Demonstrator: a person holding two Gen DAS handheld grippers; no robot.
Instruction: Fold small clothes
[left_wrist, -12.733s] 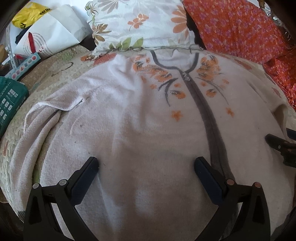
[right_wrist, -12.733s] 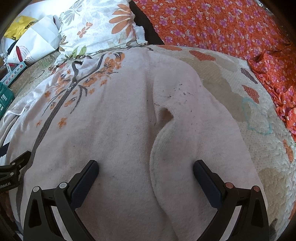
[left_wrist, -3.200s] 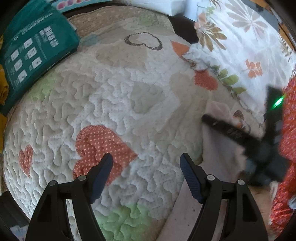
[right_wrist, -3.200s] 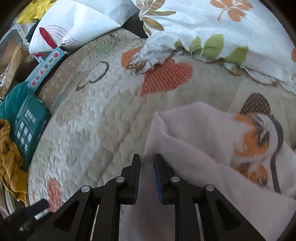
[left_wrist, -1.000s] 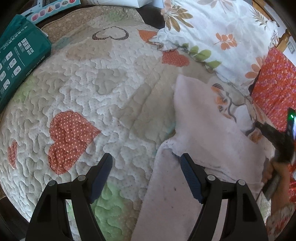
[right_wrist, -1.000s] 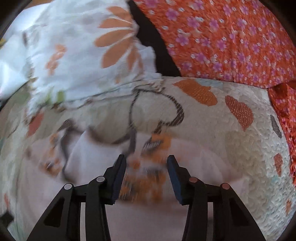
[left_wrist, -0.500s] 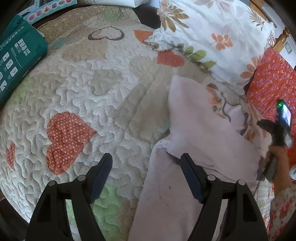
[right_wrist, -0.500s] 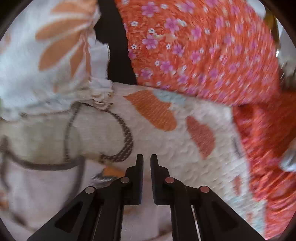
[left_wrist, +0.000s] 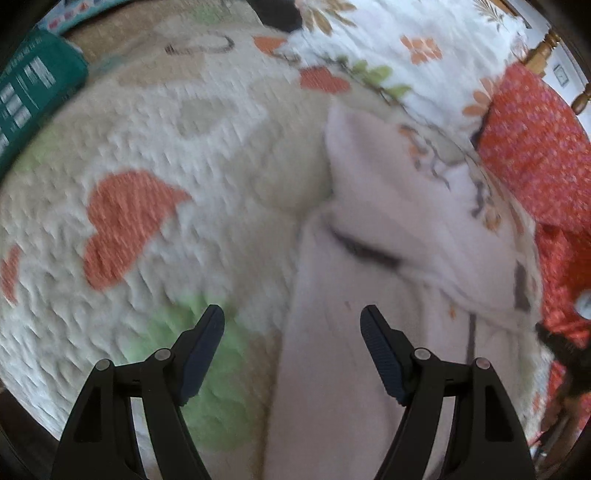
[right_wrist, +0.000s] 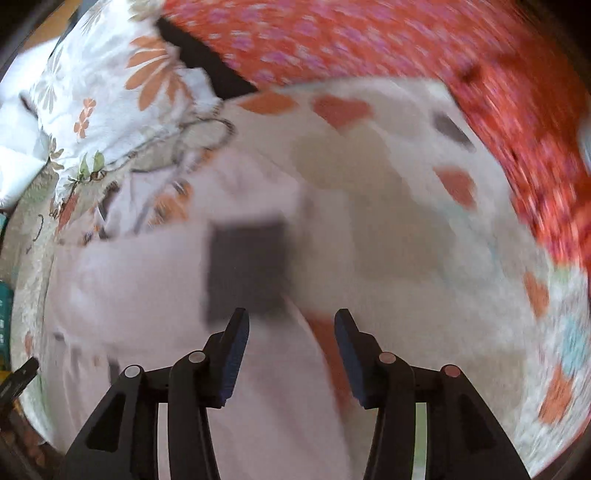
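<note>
A pale pink sweater (left_wrist: 399, 258) with orange flower print lies folded lengthwise on the quilt, both sides turned in over the middle. It also shows, blurred, in the right wrist view (right_wrist: 147, 280). My left gripper (left_wrist: 291, 332) is open and empty, low over the sweater's left edge near the hem. My right gripper (right_wrist: 291, 336) is open and empty above the sweater's right edge, with a dark square patch (right_wrist: 247, 269) just ahead of its left finger. The right gripper's body shows at the right edge of the left wrist view (left_wrist: 565, 354).
A quilt with red hearts (left_wrist: 129, 221) covers the bed. A floral pillow (right_wrist: 107, 92) lies at the head, an orange flowered cloth (right_wrist: 406, 44) to the right, and a green packet (left_wrist: 29, 88) at the far left.
My right gripper was shut half a second ago and has opened, swinging back toward the sweater. My left gripper has moved right and closer to the sweater's lower left edge. Both views are motion-blurred.
</note>
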